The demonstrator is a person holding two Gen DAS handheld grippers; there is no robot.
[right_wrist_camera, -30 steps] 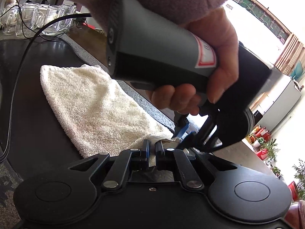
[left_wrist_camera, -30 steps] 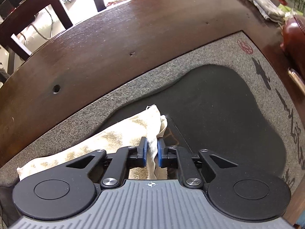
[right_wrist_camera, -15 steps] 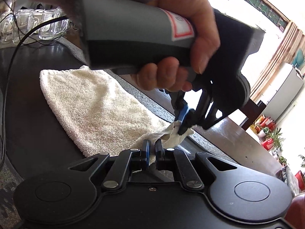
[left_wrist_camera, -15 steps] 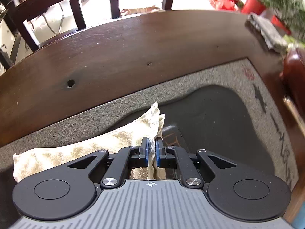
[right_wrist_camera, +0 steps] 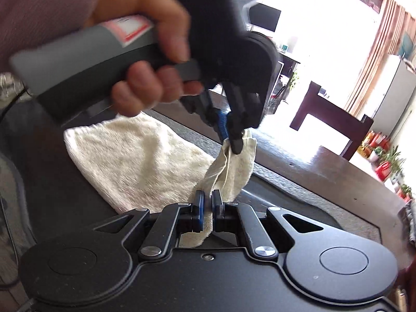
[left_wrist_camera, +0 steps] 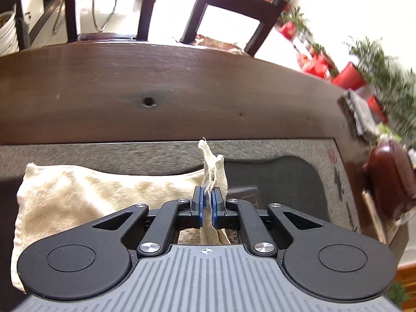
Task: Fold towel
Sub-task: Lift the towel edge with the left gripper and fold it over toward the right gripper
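Note:
A cream terry towel (left_wrist_camera: 85, 195) (right_wrist_camera: 135, 163) lies on a dark stone tray (left_wrist_camera: 280, 179) set in a wooden table. My left gripper (left_wrist_camera: 207, 195) is shut on one towel corner, whose frayed tip sticks up past the blue pads. In the right wrist view the same left gripper (right_wrist_camera: 231, 140), held by a hand (right_wrist_camera: 145, 59), lifts that corner off the tray. My right gripper (right_wrist_camera: 207, 197) is shut on the neighbouring towel corner, close below it. The far end of the towel still rests flat.
The brown wooden table (left_wrist_camera: 182, 91) runs beyond the tray, with dark chairs (left_wrist_camera: 228, 13) behind it. A grey cloth (left_wrist_camera: 361, 114) and a brown pot (left_wrist_camera: 390, 176) sit at the right. Red pots with plants (left_wrist_camera: 345, 75) stand further back.
The left gripper has risen and swung with its towel corner, pulling it up off the tray. The right gripper has stayed nearly in place, still clamped on its corner.

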